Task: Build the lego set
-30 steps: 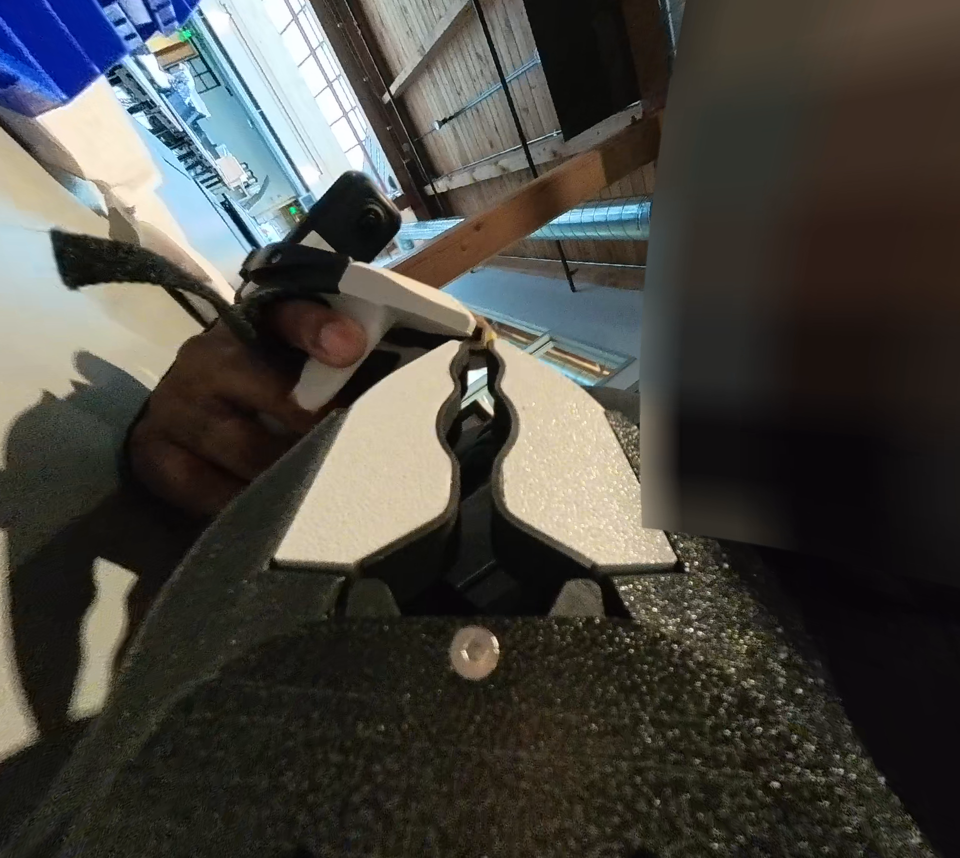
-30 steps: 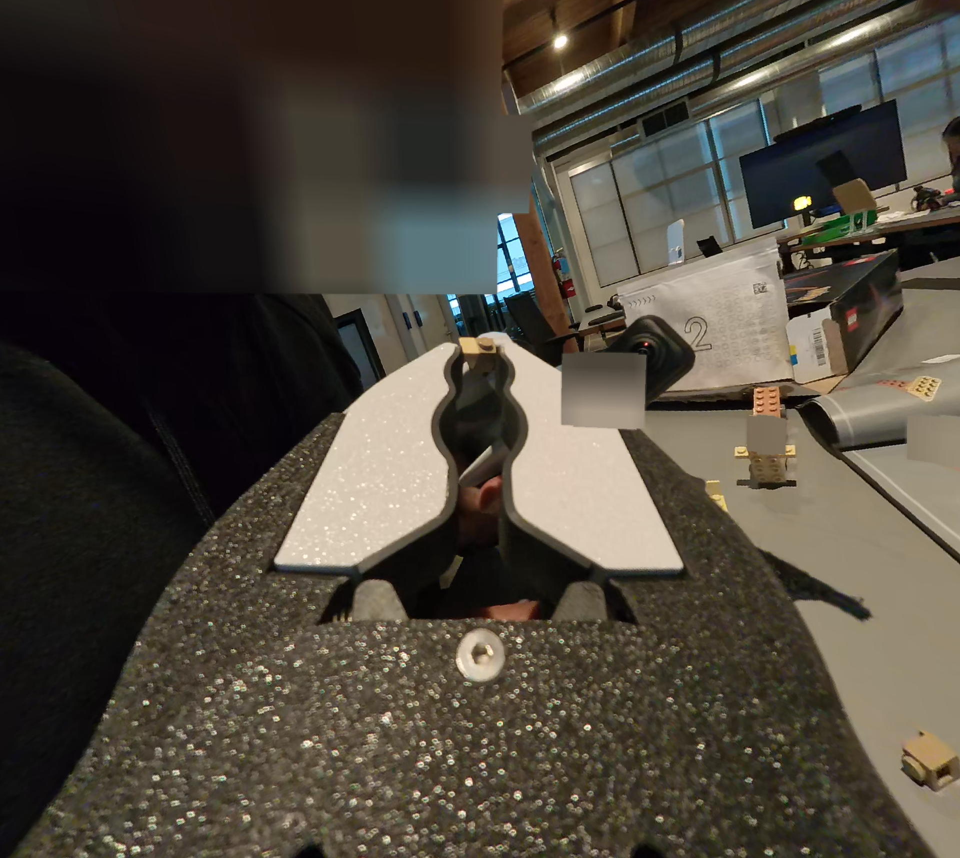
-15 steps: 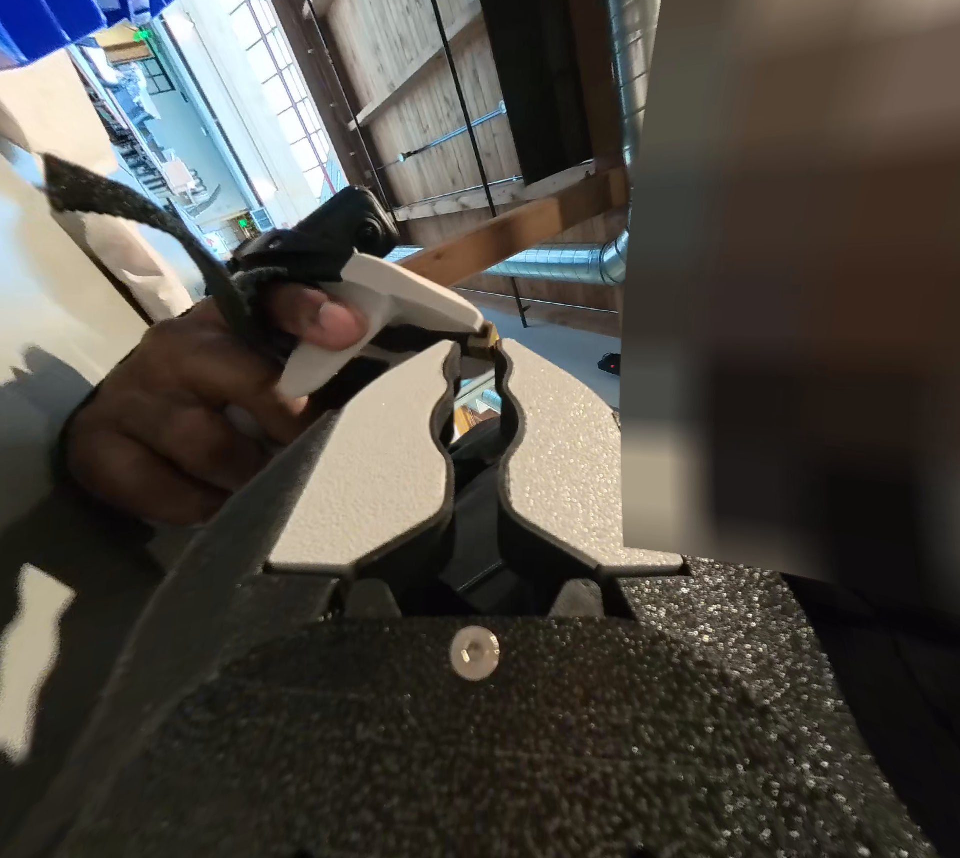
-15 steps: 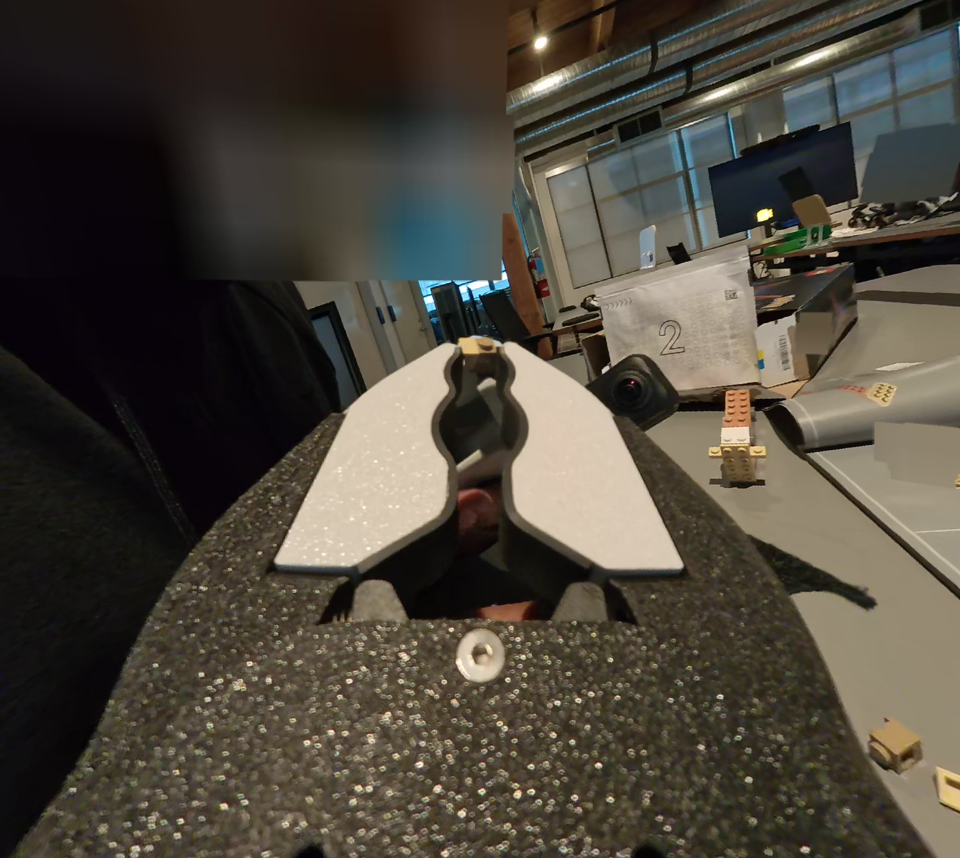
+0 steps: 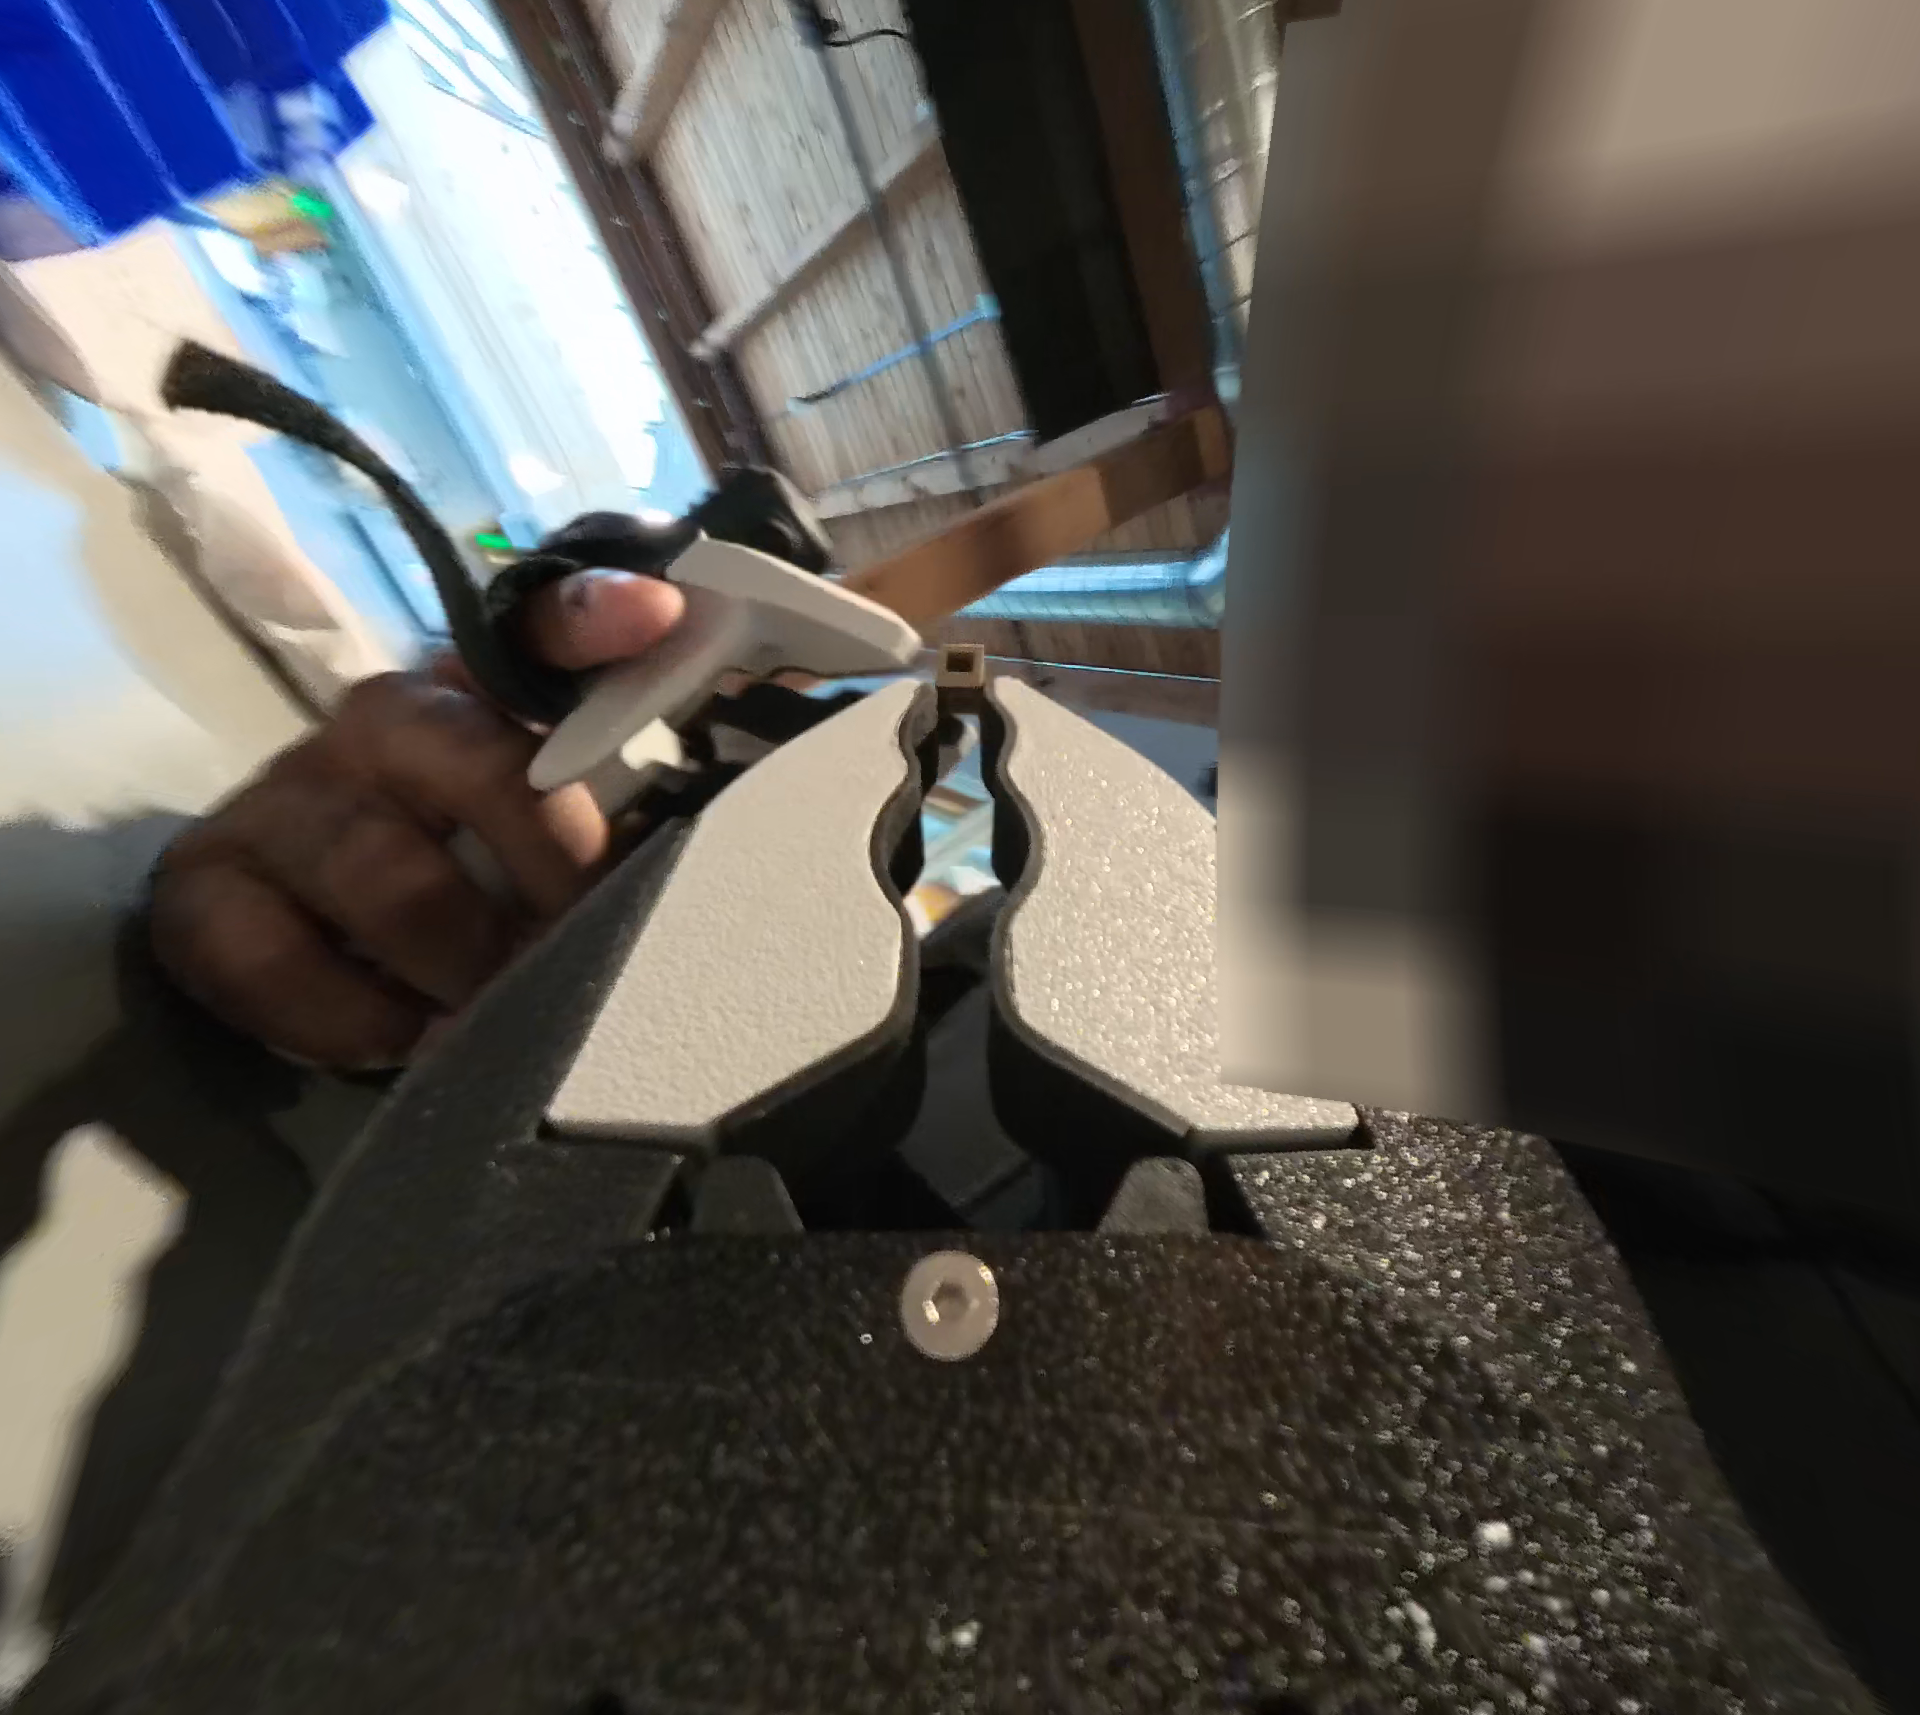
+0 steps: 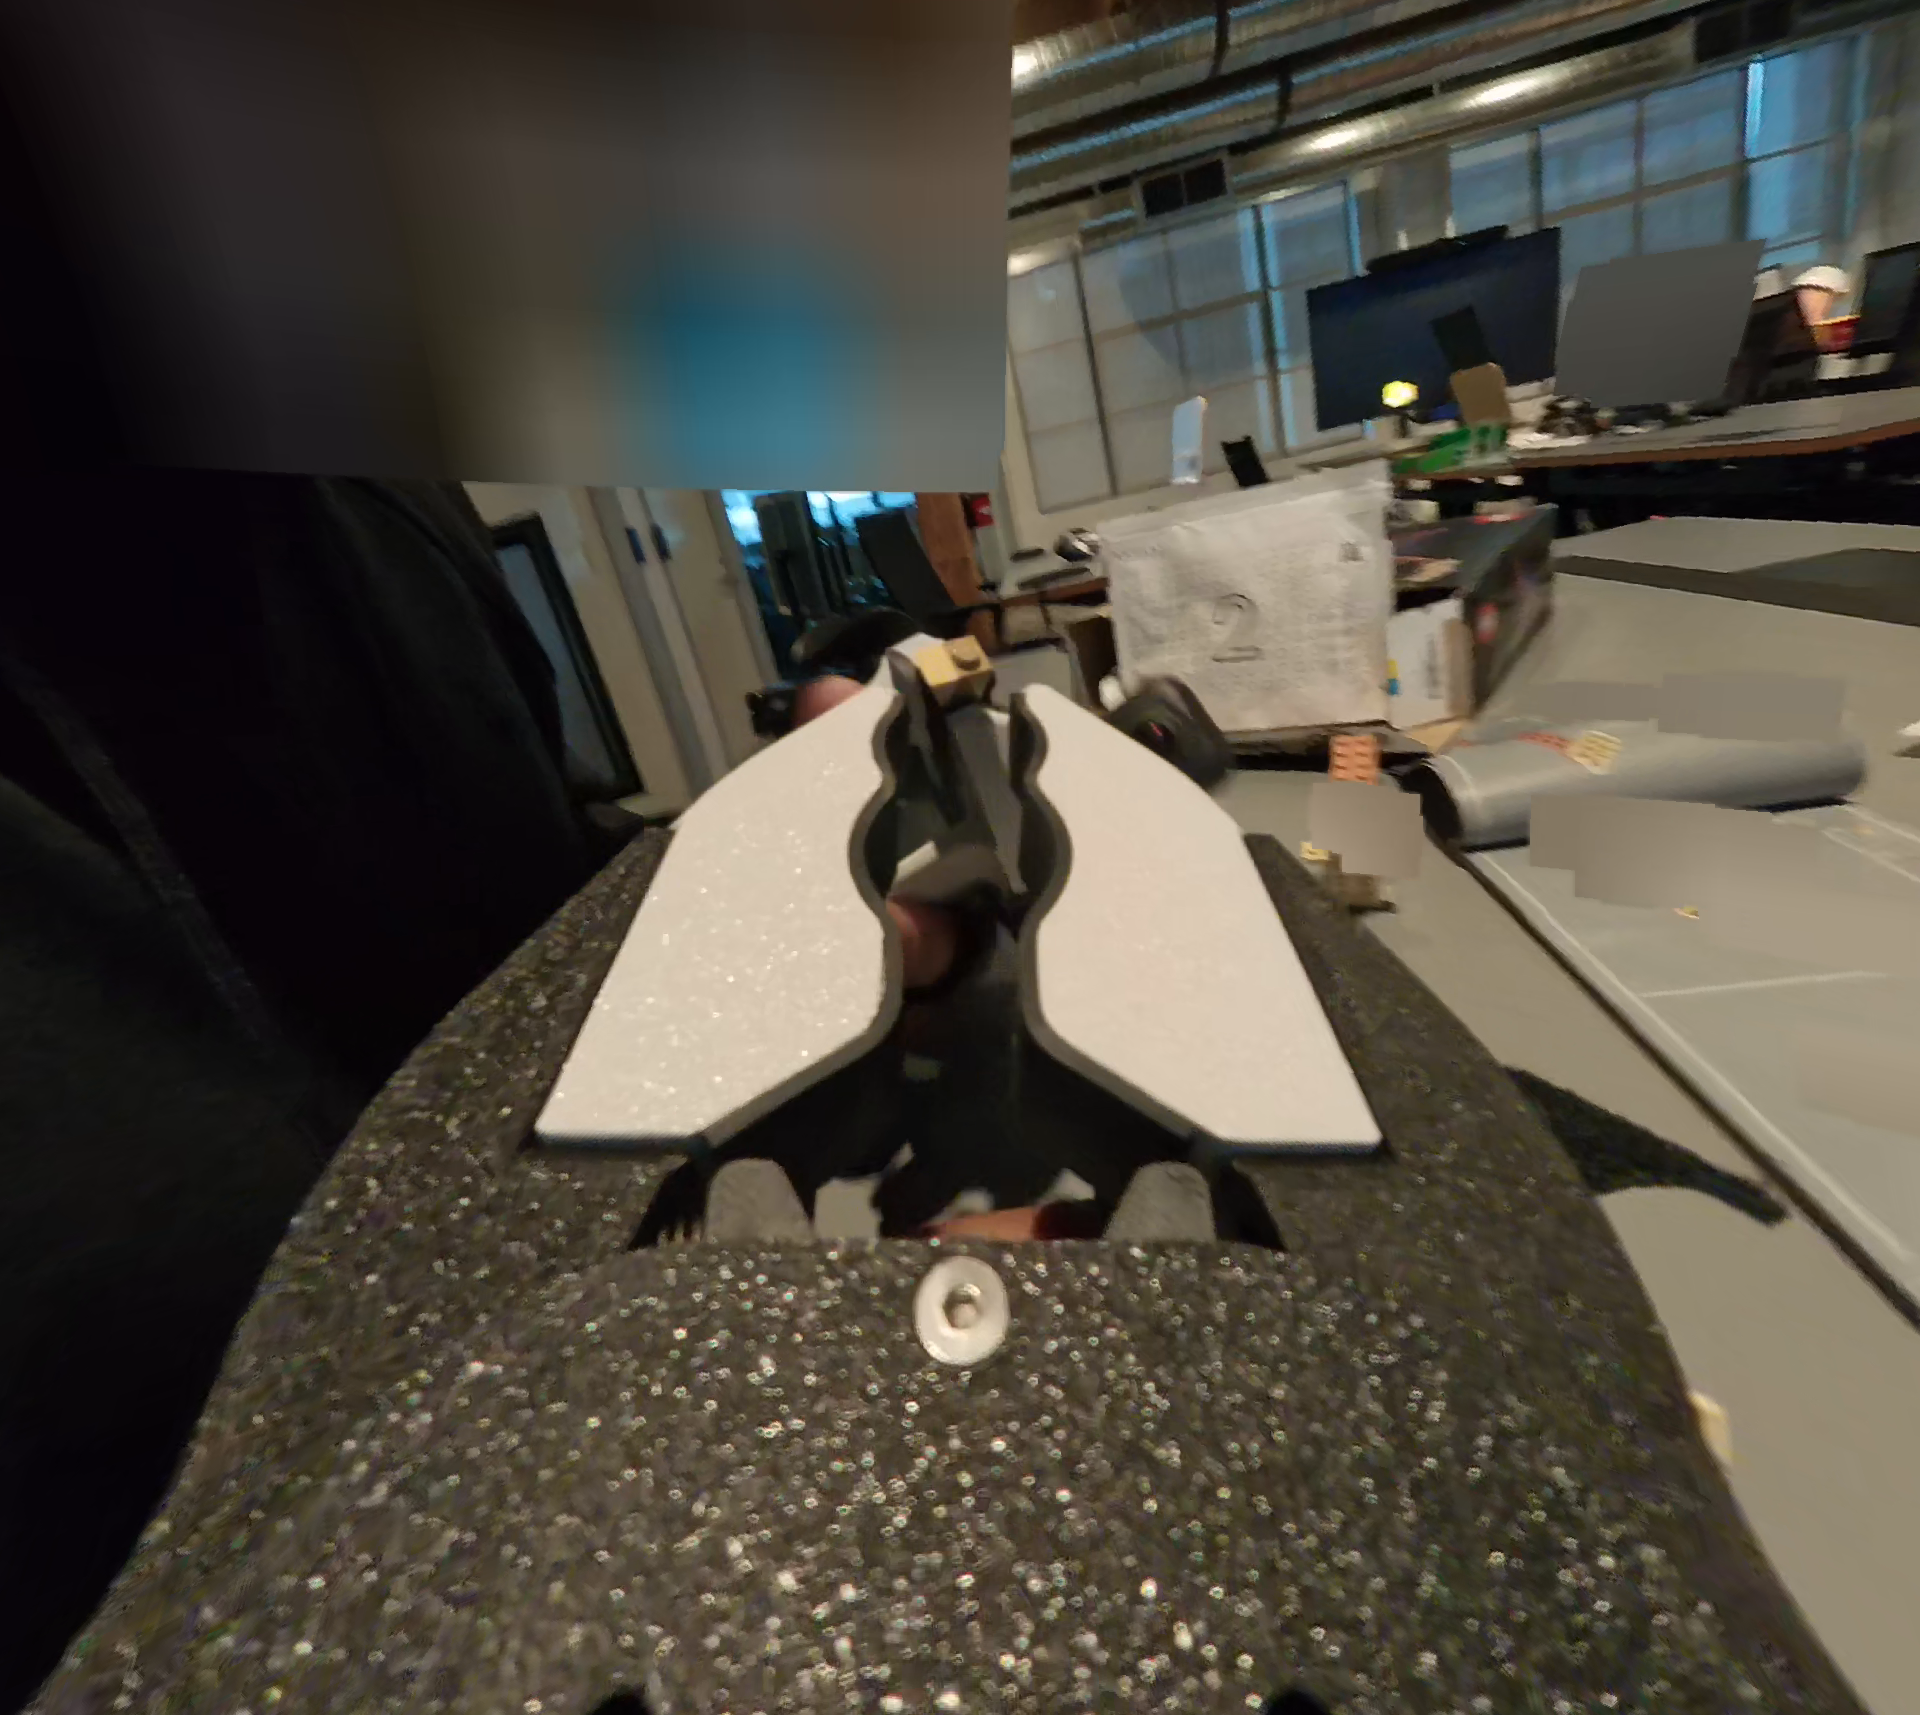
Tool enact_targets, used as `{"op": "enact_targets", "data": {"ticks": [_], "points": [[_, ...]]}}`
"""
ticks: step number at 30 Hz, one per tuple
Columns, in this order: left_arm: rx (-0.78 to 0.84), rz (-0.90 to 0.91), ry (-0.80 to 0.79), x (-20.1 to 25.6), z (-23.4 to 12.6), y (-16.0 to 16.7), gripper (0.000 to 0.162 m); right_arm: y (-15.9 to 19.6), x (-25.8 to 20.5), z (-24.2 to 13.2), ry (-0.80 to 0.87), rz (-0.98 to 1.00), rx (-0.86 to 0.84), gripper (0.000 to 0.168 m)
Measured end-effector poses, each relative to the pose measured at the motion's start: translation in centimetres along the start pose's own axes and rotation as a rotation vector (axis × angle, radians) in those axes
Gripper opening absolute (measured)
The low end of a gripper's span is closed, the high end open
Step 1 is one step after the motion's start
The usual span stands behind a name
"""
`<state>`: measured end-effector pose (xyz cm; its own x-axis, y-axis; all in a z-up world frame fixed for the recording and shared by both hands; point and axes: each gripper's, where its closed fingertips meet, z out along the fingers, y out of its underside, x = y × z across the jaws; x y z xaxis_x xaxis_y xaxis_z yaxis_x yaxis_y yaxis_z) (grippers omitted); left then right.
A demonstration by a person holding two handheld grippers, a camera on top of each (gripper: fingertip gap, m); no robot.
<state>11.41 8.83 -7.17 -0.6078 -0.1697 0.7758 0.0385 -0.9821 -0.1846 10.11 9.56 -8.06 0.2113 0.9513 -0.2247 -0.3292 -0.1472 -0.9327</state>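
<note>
Since half a second ago my right gripper (image 6: 961,697) is easing apart: its tips are now standing spread, no longer pinching the tan brick (image 6: 954,666). Looking through the left wrist view, I am seeing the left gripper (image 5: 958,709) pressing that brick between its tips, with the right gripper's white finger just beside it, a hand (image 5: 353,865) squeezing its handle, and blue bins (image 5: 156,3) blurring behind. Through the right wrist view, the brick is sitting tilted between my spread tips, while a half-built model (image 6: 1356,756), a white bag (image 6: 1247,605) bearing print, a dark box (image 6: 1507,605) and a rolled sheet (image 6: 1662,772) are waiting on the grey table (image 6: 1714,1094).
</note>
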Motion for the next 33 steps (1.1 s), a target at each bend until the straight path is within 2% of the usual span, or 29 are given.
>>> {"op": "enact_targets", "data": {"ticks": [3,7,13,16,33], "points": [[-0.036,0.089,-0.131,-0.9,-0.1,-0.1,0.007,0.4,0.2,-0.6,0.04,-0.116,-0.085,0.02],[-0.131,0.182,-0.308,-2.1,-0.9,0.1,0.007,1.5,0.7,-1.3,0.076,-0.345,-0.321,0.022],[-0.16,0.185,-0.382,-2.8,-1.3,0.0,0.007,2.4,1.1,-1.0,0.064,-0.565,-0.533,0.022],[-0.134,0.156,-0.381,-3.1,-1.4,0.0,0.007,2.5,1.6,-0.6,0.098,-0.615,-0.546,0.017],[-0.111,0.116,-0.395,-3.6,-2.0,-0.1,0.007,3.1,2.0,-1.1,0.084,-0.62,-0.576,0.011]]}}
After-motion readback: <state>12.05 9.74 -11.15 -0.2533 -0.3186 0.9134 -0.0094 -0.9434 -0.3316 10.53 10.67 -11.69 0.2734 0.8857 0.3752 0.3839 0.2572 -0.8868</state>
